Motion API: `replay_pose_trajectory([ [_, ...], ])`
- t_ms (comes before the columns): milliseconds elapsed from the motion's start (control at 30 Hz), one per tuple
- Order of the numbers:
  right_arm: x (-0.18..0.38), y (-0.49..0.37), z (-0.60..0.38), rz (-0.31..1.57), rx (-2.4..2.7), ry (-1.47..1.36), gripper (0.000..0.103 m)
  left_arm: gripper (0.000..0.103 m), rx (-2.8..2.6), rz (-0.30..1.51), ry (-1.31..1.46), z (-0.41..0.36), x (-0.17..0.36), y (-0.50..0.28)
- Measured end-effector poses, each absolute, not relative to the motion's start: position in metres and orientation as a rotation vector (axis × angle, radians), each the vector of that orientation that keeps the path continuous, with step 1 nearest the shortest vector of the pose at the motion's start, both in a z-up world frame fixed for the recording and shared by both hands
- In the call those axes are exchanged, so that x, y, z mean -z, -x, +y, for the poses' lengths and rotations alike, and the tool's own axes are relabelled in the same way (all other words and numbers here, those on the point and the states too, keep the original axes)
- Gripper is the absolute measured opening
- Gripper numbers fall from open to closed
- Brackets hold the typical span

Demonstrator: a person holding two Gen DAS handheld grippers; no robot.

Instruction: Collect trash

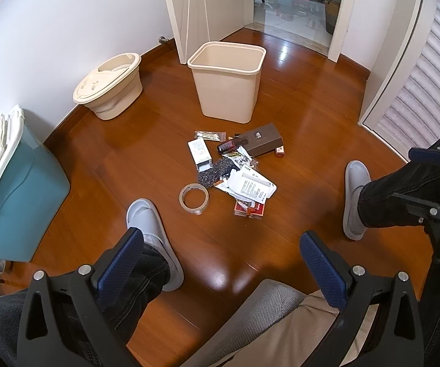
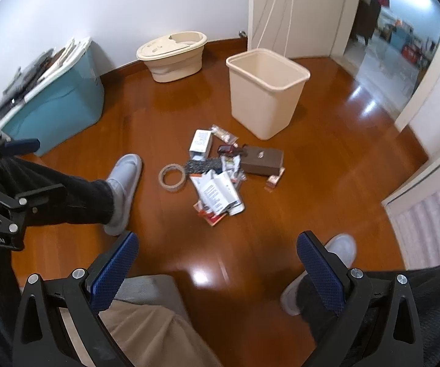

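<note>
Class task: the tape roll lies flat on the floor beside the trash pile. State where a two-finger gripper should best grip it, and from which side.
Probably from above: the tape roll lies flat, hole upward, so one finger inside the hole and one outside can pinch its wall.

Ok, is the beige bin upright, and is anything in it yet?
The beige bin stands upright, mouth open; the inside that shows looks empty, though its bottom is hidden. The trash pile lies on the floor.
</note>
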State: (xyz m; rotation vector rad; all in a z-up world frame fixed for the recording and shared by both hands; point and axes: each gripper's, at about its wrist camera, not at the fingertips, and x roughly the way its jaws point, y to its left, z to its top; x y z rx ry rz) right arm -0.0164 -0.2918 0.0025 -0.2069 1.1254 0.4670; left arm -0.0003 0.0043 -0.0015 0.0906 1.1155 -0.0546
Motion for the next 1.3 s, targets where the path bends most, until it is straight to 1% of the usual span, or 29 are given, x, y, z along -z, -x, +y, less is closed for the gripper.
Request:
replay_pose_trajectory([
  [167, -0.003, 0.009, -0.305, 1.147, -0.452, 0.114, 0.103, 0.103, 0.055, 1.115, -0.092, 0.004, 0.002, 0.001],
  [433, -0.002, 0.014, -0.295, 1.129, -0.442, 0.194, 0.103, 0.103, 0.053, 1.116, -0.09, 0.002, 0.002, 0.001],
  [667, 0.003, 0.009, -0.298, 1.163, -0.434, 0.169, 0.103, 0.103, 0.052, 1.117, -0.089, 0.002, 0.001, 0.001],
  [1300, 0.007, 0.01, -0.292, 1.178, -0.435, 0.198, 0.103, 0.103, 0.05, 1.124, -0.073, 0.003, 0.001, 0.0],
])
